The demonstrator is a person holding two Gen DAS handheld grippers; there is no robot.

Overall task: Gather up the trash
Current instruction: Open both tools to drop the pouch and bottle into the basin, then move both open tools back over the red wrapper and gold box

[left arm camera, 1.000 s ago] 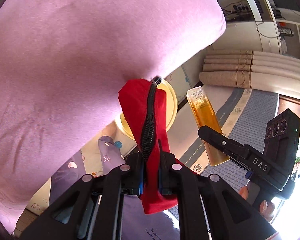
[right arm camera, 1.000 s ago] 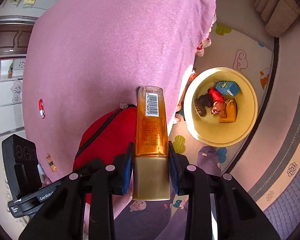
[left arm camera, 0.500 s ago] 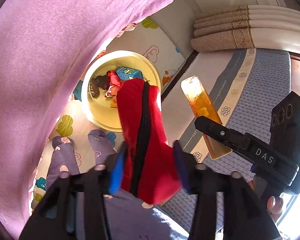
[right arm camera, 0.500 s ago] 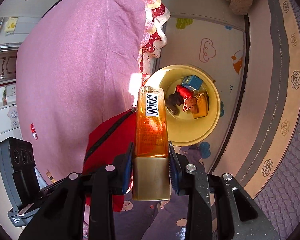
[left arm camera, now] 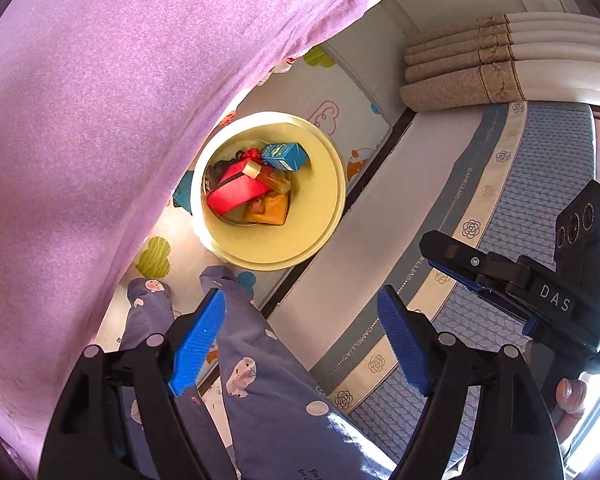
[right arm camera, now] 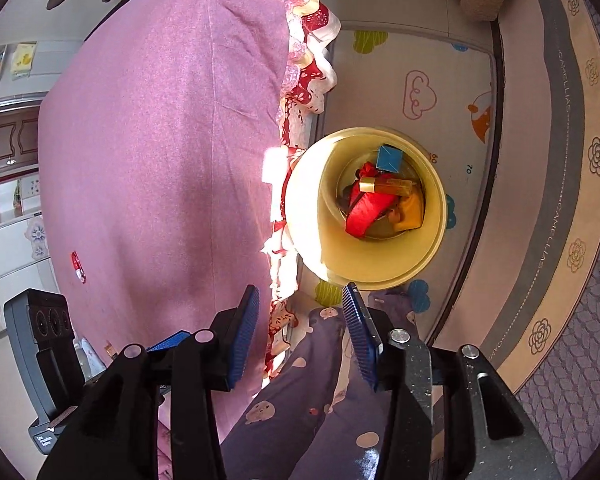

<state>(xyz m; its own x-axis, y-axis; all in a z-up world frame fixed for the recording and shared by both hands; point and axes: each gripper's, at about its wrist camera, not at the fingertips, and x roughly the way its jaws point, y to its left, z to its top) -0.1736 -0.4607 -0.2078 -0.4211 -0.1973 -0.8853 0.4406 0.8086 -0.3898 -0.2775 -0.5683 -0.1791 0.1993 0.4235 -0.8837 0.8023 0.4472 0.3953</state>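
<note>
A round yellow bin [left arm camera: 312,236] [right arm camera: 432,240] stands on the floor beside the bed. In it lie a red zip pouch [left arm camera: 236,196] [right arm camera: 366,210], an amber bottle with a gold cap [left arm camera: 270,176] [right arm camera: 388,185], a blue carton [left arm camera: 286,156] [right arm camera: 390,158] and an orange item [left arm camera: 274,210] [right arm camera: 414,210]. My left gripper [left arm camera: 300,344] is open and empty, high above the bin. My right gripper [right arm camera: 300,336] is open and empty, also above the bin; its body shows in the left wrist view [left arm camera: 500,280].
A pink blanket [left arm camera: 100,120] [right arm camera: 160,140] covers the bed on the left. A small red wrapper [right arm camera: 78,266] lies on it. The person's patterned purple pyjama legs [left arm camera: 260,380] [right arm camera: 320,400] are below the grippers. A play mat [left arm camera: 340,108], rug [left arm camera: 500,208] and curtains [left arm camera: 460,76] surround the bin.
Both grippers opened. The red pouch left the left gripper and the amber bottle left the right gripper; both now lie in the yellow bin.
</note>
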